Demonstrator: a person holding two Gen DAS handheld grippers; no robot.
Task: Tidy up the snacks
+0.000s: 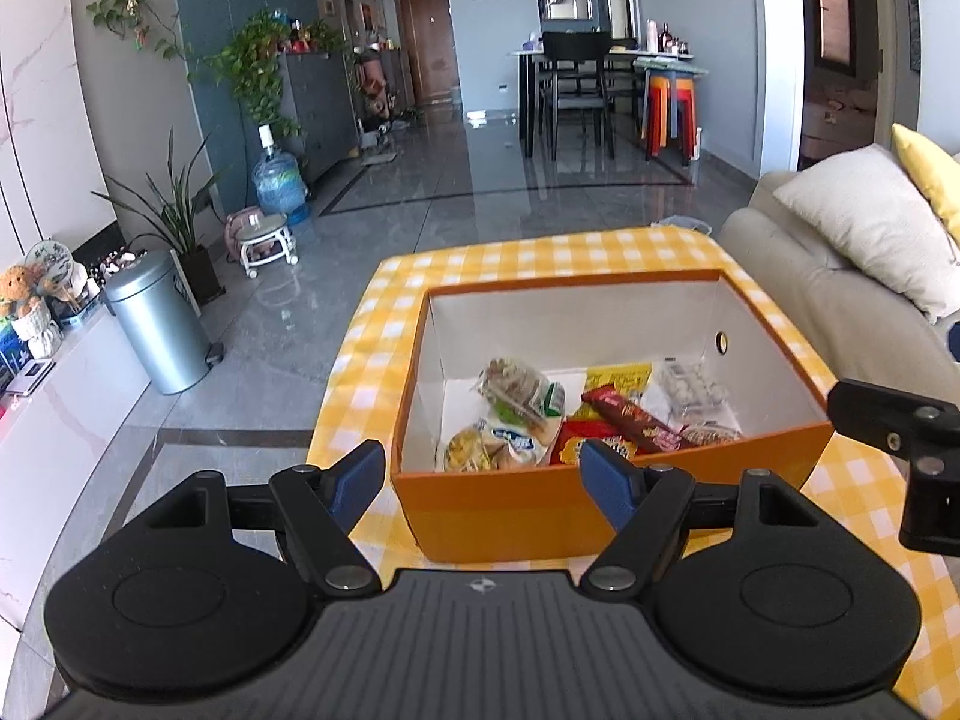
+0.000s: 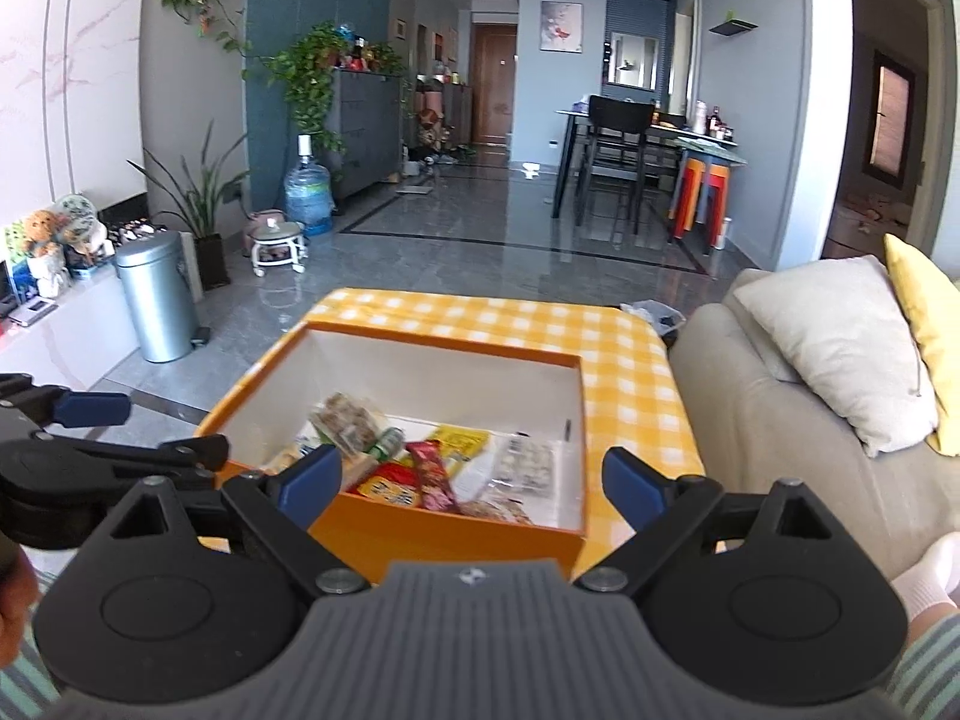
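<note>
A: Where are the snacks?

B: All in the orange box [image 1: 600,504], which sits on the table [image 1: 480,264] under a yellow checked cloth. Its inside walls are white. From the left wrist view I see two clear bags of pastries [image 1: 516,396] at the left, a long red bar [image 1: 636,420] lying diagonally across the middle, a yellow packet [image 1: 618,375] behind it, and a clear pack of pale sweets [image 1: 696,390] toward the right.

A: And the left hand-held gripper [image 1: 483,474]?

B: It hangs just before the near wall of the box, its blue-padded fingers spread wide with nothing between them.

A: The right one?

B: The right hand-held gripper [image 2: 471,483] is likewise spread apart and empty, poised at the near edge of the same box [image 2: 456,534]. The red bar [image 2: 435,474] and the sweets [image 2: 528,465] show between its fingers, inside the box.

A: Anything beside the table?

B: A beige sofa [image 2: 780,420] stands just to the right with a grey cushion [image 2: 840,348] on it, and a metal bin [image 1: 159,324] stands on the floor well to the left.
</note>
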